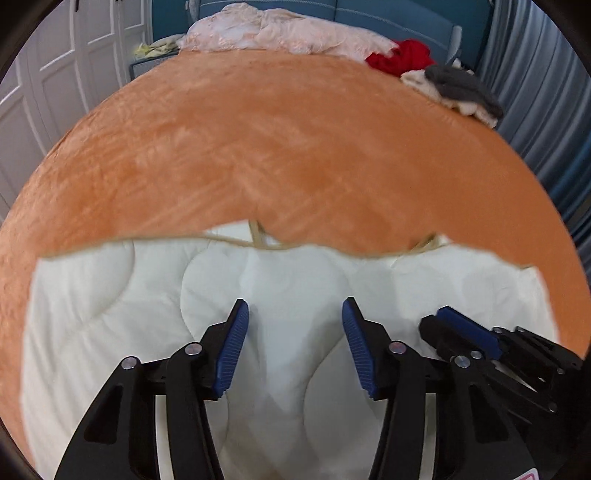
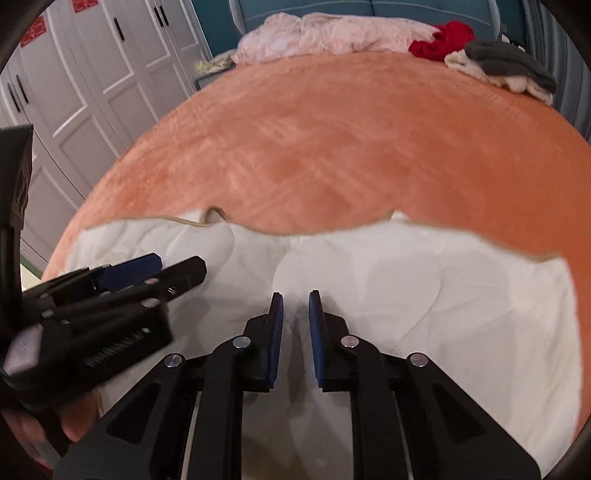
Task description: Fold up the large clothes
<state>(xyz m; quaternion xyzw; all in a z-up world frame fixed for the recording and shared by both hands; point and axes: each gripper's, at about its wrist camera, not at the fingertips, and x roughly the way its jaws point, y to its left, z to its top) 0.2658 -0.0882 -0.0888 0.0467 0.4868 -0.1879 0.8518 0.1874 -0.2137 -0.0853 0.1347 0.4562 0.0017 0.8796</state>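
Across both wrist views an orange plush blanket (image 1: 295, 147) is seen spread over a bed, filling most of the frame. At its near edge a white quilted garment (image 1: 129, 314) is laid flat, its far hem bordered by tan trim. At the head of the bed a pale pink crumpled cover (image 1: 280, 31) is heaped, with a red garment (image 1: 400, 59) beside it and a grey garment (image 1: 461, 88) lying on a cream one near the right edge. White panelled wardrobe doors (image 2: 92, 74) are seen on the left.

The left gripper (image 1: 295, 314) is held wide open just above the white quilted garment, nothing between its blue pads. The right gripper (image 2: 296, 299) is narrowed to a slim gap over a crease of the same garment; whether fabric is pinched cannot be told.
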